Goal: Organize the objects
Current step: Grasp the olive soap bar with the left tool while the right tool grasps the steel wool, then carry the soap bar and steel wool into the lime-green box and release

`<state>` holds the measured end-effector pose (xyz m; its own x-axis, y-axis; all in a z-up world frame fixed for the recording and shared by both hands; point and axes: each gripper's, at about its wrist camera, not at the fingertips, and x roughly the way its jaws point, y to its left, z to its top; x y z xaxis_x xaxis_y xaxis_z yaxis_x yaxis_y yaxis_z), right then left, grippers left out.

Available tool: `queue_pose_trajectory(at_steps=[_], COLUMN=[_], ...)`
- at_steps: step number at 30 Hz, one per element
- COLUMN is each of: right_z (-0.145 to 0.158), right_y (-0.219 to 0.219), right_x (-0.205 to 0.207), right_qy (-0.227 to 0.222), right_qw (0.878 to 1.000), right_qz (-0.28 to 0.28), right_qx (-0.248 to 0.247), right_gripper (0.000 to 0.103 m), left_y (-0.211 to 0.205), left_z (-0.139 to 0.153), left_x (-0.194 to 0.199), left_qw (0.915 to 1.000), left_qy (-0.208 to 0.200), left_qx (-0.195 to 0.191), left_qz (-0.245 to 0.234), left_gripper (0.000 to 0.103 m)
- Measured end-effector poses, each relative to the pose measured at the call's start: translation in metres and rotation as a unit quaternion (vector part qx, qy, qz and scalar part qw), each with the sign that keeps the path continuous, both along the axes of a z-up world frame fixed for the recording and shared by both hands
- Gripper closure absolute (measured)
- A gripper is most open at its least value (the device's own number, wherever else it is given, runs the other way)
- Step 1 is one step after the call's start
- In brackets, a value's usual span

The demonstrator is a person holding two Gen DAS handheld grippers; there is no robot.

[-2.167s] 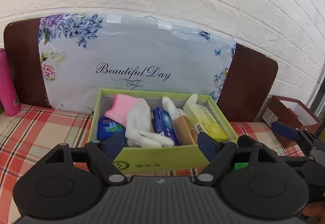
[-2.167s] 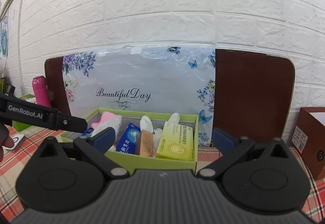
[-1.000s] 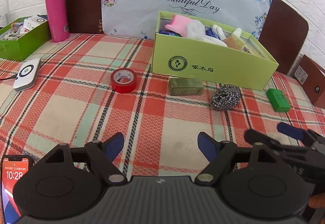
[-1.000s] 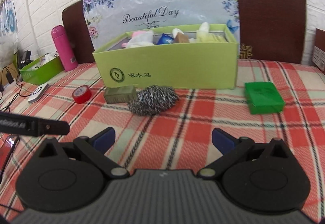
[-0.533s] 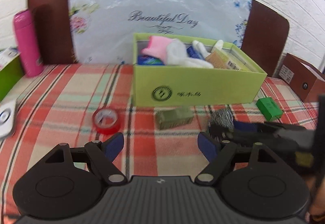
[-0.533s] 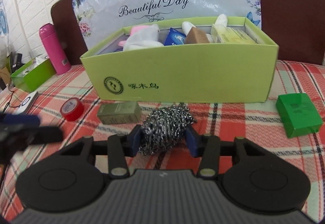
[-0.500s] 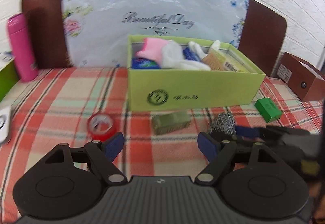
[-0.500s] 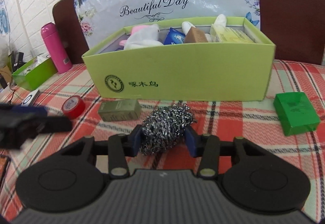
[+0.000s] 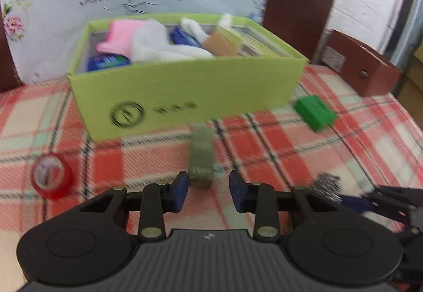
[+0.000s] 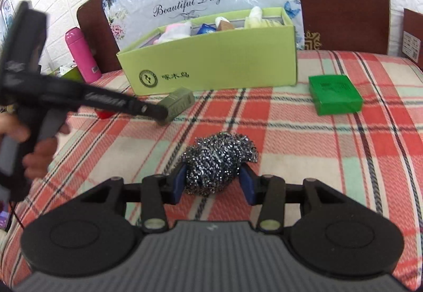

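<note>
A steel wool scourer (image 10: 219, 159) sits on the plaid cloth between the blue pads of my right gripper (image 10: 212, 185), which is shut on it. An olive-green small box (image 9: 201, 157) lies lengthwise in front of my left gripper (image 9: 208, 192). Its near end is just between the fingertips; the jaws are closing, with a gap still showing at the right pad. In the right wrist view, the left gripper's fingers (image 10: 148, 109) reach that olive box (image 10: 181, 103). The lime-green storage box (image 9: 185, 85), full of socks and packets, stands behind.
A bright green small box (image 9: 314, 113) lies right of the lime box, and a red tape roll (image 9: 51, 175) lies at the left. A pink bottle (image 10: 82, 54) stands far left, a brown carton (image 9: 364, 67) far right. A floral sheet and brown boards lean on the wall.
My left gripper has swung in onto the olive box and its jaws have narrowed. My right gripper, shut on the scourer, has drawn it back from the lime box.
</note>
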<state>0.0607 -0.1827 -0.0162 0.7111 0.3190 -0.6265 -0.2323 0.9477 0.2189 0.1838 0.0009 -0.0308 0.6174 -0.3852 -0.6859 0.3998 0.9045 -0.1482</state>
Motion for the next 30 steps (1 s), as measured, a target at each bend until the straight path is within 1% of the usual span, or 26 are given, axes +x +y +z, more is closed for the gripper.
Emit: queue_pose_trajectory(at_steps=[2, 3, 5, 6, 8, 9, 10, 11, 12, 13, 16, 17, 19, 20, 23, 26, 30], right_z=[-0.001, -0.001, 0.001, 0.002, 0.002, 0.002, 0.002, 0.002, 0.002, 0.002, 0.0, -0.002, -0.005, -0.005, -0.003, 0.004, 0.027], right_y=[-0.001, -0.001, 0.001, 0.002, 0.004, 0.005, 0.005, 0.006, 0.006, 0.006, 0.007, 0.007, 0.006, 0.006, 0.007, 0.006, 0.004], right_x=[-0.001, -0.001, -0.002, -0.002, -0.002, -0.001, 0.0, 0.0, 0.001, 0.001, 0.004, 0.005, 0.007, 0.007, 0.004, 0.001, 0.001], right_qy=[0.001, 0.002, 0.001, -0.001, -0.001, 0.001, 0.004, 0.006, 0.007, 0.005, 0.002, 0.003, 0.005, 0.002, -0.004, -0.013, -0.05], right_qw=[1.0, 1.0, 1.0, 1.0, 1.0, 1.0, 1.0, 1.0, 1.0, 1.0, 1.0, 1.0, 1.0, 1.0, 1.0, 1.0, 0.999], right_qz=[-0.002, -0.003, -0.006, -0.007, -0.01, -0.014, -0.017, -0.019, -0.021, -0.021, -0.026, -0.026, -0.023, -0.021, -0.013, -0.005, 0.001], right_qx=[0.001, -0.001, -0.004, -0.006, -0.01, -0.009, -0.005, -0.001, 0.002, 0.003, -0.005, -0.005, 0.0, 0.0, -0.004, 0.001, 0.011], right_gripper=[0.059, 0.059, 0.058, 0.057, 0.055, 0.055, 0.053, 0.05, 0.049, 0.047, 0.047, 0.049, 0.057, 0.061, 0.069, 0.07, 0.07], left_y=[-0.009, -0.012, -0.014, -0.015, -0.017, -0.019, -0.02, -0.021, -0.021, -0.021, -0.022, -0.022, -0.023, -0.023, -0.019, -0.015, -0.009], left_z=[0.0, 0.001, 0.003, 0.004, 0.003, 0.002, -0.001, -0.004, -0.007, -0.01, -0.013, -0.013, -0.013, -0.013, -0.01, -0.001, 0.026], left_x=[-0.012, -0.013, -0.009, -0.003, 0.01, 0.015, 0.019, 0.023, 0.026, 0.028, 0.024, 0.023, 0.021, 0.02, 0.014, 0.001, -0.014], left_qw=[0.9993, 0.9985, 0.9971, 0.9969, 0.9975, 0.9976, 0.9978, 0.9982, 0.9984, 0.9982, 0.9979, 0.9979, 0.9981, 0.9981, 0.9984, 0.9987, 0.9984], left_qy=[-0.026, -0.038, -0.05, -0.045, -0.031, -0.026, -0.016, -0.002, 0.014, 0.023, 0.009, 0.007, 0.004, 0.003, 0.012, 0.003, -0.026], left_qx=[0.024, 0.033, 0.036, 0.034, 0.029, 0.03, 0.033, 0.031, 0.026, 0.019, 0.024, 0.025, 0.03, 0.031, 0.015, 0.001, -0.021], left_qz=[0.011, 0.021, 0.045, 0.054, 0.057, 0.057, 0.055, 0.051, 0.05, 0.052, 0.059, 0.06, 0.054, 0.053, 0.053, 0.051, 0.046], left_gripper=[0.064, 0.053, 0.037, 0.036, 0.036, 0.037, 0.042, 0.064, 0.07, 0.07, 0.069, 0.069, 0.07, 0.079, 0.08, 0.08, 0.08])
